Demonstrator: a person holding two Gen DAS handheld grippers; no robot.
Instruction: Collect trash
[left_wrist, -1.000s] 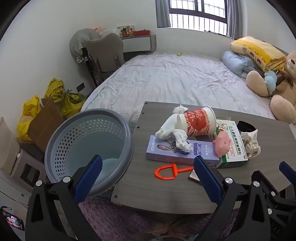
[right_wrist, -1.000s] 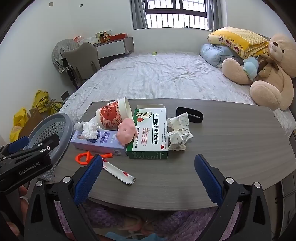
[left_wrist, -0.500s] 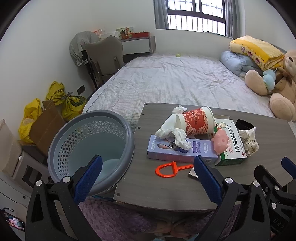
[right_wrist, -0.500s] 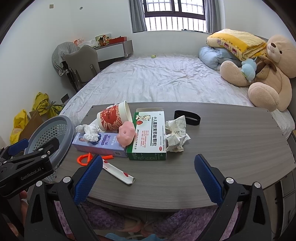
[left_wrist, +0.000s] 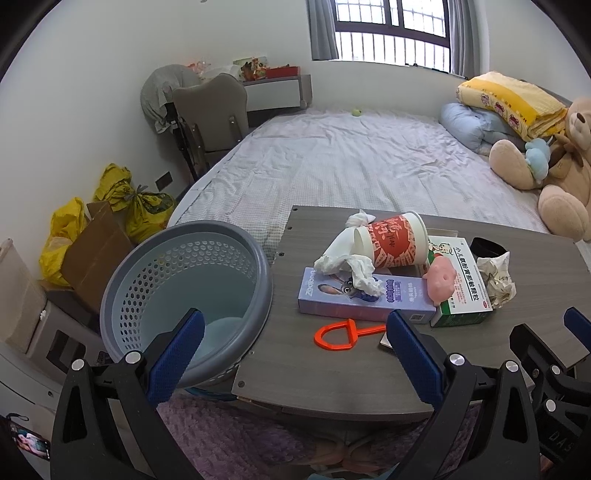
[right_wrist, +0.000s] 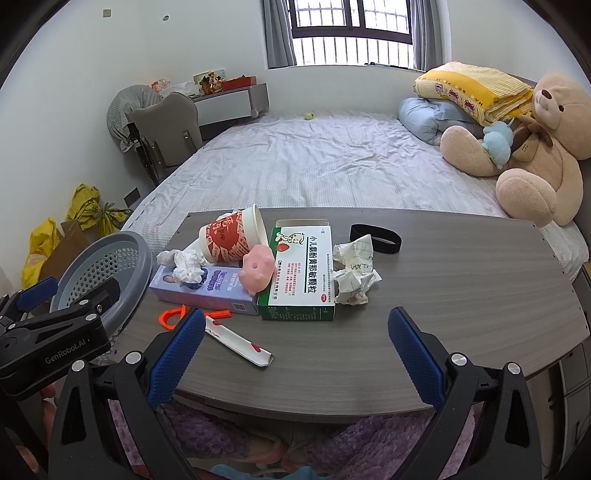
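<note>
Trash lies on the grey table (right_wrist: 461, 288): a tipped red paper cup (right_wrist: 231, 238), white tissue (right_wrist: 184, 264), a purple box (right_wrist: 207, 286), a green-white medicine box (right_wrist: 301, 271), crumpled paper (right_wrist: 354, 273), a pink lump (right_wrist: 256, 267), an orange plastic handle (left_wrist: 341, 334) and a flat wrapper (right_wrist: 238, 341). A grey perforated basket (left_wrist: 184, 295) stands at the table's left end. My left gripper (left_wrist: 295, 358) is open and empty, near the basket and table edge. My right gripper (right_wrist: 295, 350) is open and empty, in front of the pile.
A black band (right_wrist: 375, 238) lies on the table behind the paper. A bed (right_wrist: 332, 162) with a teddy bear (right_wrist: 535, 155) lies beyond. Yellow bags (left_wrist: 122, 206) and cardboard sit on the floor at left, near a chair (left_wrist: 210, 114).
Both grippers have drawn back and risen slightly from the table. Their jaws stay open. Nothing on the table has moved.
</note>
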